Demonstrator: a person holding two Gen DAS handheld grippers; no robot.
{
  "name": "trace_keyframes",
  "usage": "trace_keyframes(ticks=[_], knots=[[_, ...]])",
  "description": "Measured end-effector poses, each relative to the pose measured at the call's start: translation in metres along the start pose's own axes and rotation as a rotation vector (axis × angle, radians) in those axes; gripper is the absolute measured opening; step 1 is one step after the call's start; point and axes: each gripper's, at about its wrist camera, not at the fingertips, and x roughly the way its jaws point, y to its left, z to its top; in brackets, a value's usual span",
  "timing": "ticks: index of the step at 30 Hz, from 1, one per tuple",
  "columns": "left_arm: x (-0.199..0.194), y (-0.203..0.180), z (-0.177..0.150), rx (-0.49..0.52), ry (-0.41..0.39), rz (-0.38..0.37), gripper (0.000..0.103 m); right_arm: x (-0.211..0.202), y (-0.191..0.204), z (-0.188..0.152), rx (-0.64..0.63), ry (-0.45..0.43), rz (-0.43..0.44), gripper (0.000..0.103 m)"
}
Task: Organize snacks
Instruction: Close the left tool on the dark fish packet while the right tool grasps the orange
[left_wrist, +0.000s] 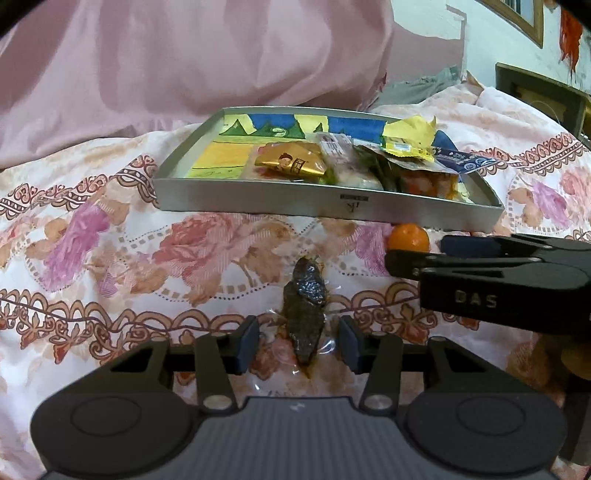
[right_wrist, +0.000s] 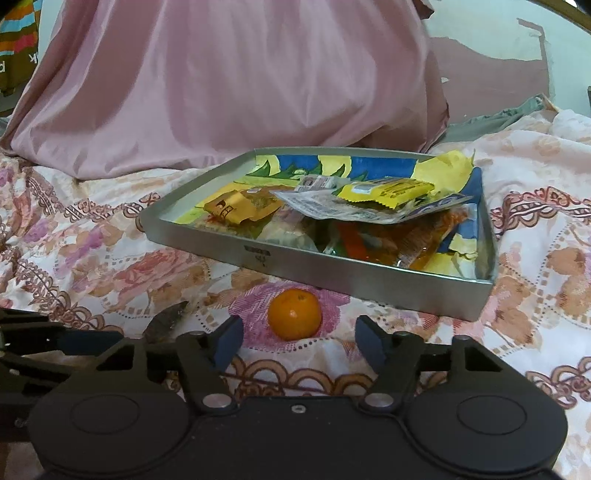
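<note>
- Left tongs (left_wrist: 298, 341) spread, with the dark snack in clear wrap (left_wrist: 304, 310) lying lengthwise between the two pads; left pad (left_wrist: 246, 345) and right pad (left_wrist: 351, 345) both apart from it, not pressing.
- Snack flat on the flowered bedspread (left_wrist: 110, 258), near side of the metal tray (left_wrist: 258, 201).
- Right tongs (right_wrist: 298, 341) spread too, nothing pinched; small orange (right_wrist: 294, 314) on the bedspread just beyond the gap between the pads, roughly centred, not touched.
- Orange just beside the front wall of the tray, in front of it.
- Tray already filled with several packets: a golden-brown packet (left_wrist: 291, 162) toward the left, a yellow packet (right_wrist: 384, 192) on top toward the right.
- Right tongs seen from the left camera at the right edge, beside the orange.
- Pink cloth (right_wrist: 221, 81) heaped behind the tray.
</note>
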Motion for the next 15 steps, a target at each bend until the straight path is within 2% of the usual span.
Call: trace_keyframes(ticks=[4, 7, 8, 9, 10, 15], knots=[[0.001, 0.001, -0.001, -0.017, -0.007, -0.008, 0.051, 0.008, 0.005, 0.001, -0.023, 0.012, -0.017, 0.062], [0.000, 0.002, -0.002, -0.028, -0.017, -0.012, 0.051, 0.010, 0.008, 0.002, -0.035, 0.009, -0.021, 0.055], [0.000, 0.002, -0.003, -0.028, -0.021, -0.011, 0.050, 0.011, 0.009, 0.002, -0.039, 0.008, -0.021, 0.049], [-0.001, 0.001, -0.004, -0.028, -0.027, -0.011, 0.050, 0.011, 0.009, 0.002, -0.042, 0.009, -0.018, 0.040], [-0.002, 0.001, -0.005, -0.029, -0.031, -0.012, 0.050, 0.011, 0.009, 0.001, -0.045, 0.008, -0.021, 0.036], [-0.005, 0.004, -0.007, -0.043, -0.050, -0.020, 0.048, 0.008, 0.013, 0.000, -0.061, 0.000, -0.029, 0.035]])
